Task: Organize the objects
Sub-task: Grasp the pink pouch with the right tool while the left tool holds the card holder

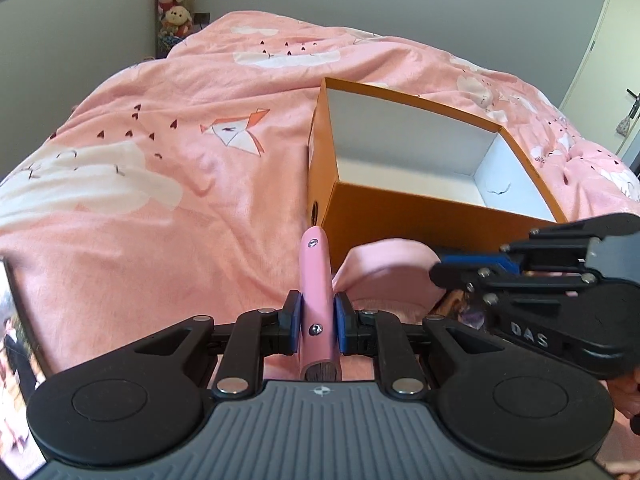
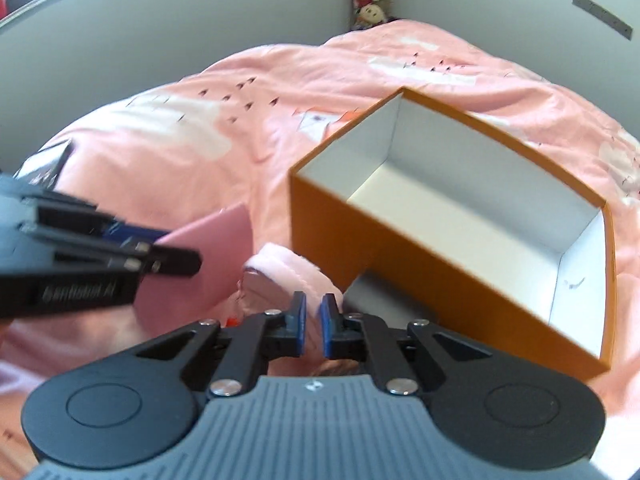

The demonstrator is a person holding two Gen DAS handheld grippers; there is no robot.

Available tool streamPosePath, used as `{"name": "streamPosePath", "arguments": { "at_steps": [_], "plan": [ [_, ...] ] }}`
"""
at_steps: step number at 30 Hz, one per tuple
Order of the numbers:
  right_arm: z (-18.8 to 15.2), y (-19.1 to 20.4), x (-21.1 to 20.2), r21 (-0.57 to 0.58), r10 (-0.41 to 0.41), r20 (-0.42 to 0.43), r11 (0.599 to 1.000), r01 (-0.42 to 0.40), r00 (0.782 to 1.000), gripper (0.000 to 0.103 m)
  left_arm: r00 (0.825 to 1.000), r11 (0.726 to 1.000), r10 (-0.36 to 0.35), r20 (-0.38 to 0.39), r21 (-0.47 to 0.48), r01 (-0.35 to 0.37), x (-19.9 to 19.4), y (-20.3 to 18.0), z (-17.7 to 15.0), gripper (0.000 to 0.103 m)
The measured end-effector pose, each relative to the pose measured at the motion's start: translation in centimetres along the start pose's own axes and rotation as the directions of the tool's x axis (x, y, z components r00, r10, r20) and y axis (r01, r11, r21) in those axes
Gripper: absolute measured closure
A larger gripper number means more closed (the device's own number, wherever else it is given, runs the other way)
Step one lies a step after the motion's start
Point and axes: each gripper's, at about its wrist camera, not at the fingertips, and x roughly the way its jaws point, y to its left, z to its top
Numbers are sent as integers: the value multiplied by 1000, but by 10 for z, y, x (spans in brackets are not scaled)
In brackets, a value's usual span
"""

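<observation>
An orange box [image 1: 420, 216] with a white interior sits open-topped on the pink bedspread [image 1: 160, 184]; its visible floor and walls hold nothing, apart from a small dark mark on the end wall. In the left wrist view the box lies at 1 o'clock from the left gripper [image 1: 317, 322], whose blue pads are pressed against a pink handle [image 1: 316, 284], pinching it; the handle points ahead toward the near corner of the box, with a dark bristled end showing at the gripper's base. The right gripper [image 1: 452, 276] enters that view from 3 o'clock, level, its tip over a pink plush item [image 1: 384, 268] just beside the box's near wall. In the right wrist view the right gripper [image 2: 314, 326] shows its pads close together with a narrow gap; whether they grip anything cannot be told. That view alone shows the left gripper [image 2: 176, 262] from 9 o'clock and a grey shape beside the box. Only the left wrist view shows the door [image 1: 608, 60] at 2 o'clock.
</observation>
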Motion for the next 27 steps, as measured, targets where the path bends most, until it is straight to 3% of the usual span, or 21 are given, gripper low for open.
{"name": "streamPosePath", "arguments": {
  "at_steps": [3, 7, 9, 13, 18, 23, 27],
  "plan": [
    [3, -3, 8, 16, -5, 22, 1000, 4, 1000, 92, 1000, 1000, 3, -2, -7, -3, 6, 0, 4, 84],
    [2, -15, 4, 60, 2, 31, 998, -4, 1000, 76, 1000, 1000, 5, -3, -13, -5, 14, -3, 8, 84],
    [-1, -18, -1, 76, -9, 43, 997, 6, 999, 75, 1000, 1000, 7, 0, -6, -7, 16, -6, 10, 84],
    [-11, -22, -14, 119, 5, 56, 993, -12, 998, 60, 1000, 1000, 7, 2, 10, -7, 21, -11, 12, 84],
    [-23, -19, -15, 110, 42, 14, 993, -44, 999, 52, 1000, 1000, 10, -10, 6, -10, 26, -11, 13, 84],
    [-25, -19, 8, 103, 82, -35, 992, -78, 996, 51, 1000, 1000, 11, -12, 3, -11, 27, -11, 14, 84],
    [-24, -5, 22, 21, 90, -61, 996, -89, 994, 46, 1000, 1000, 20, -20, -7, -21, 30, -8, 14, 84]
  ]
}}
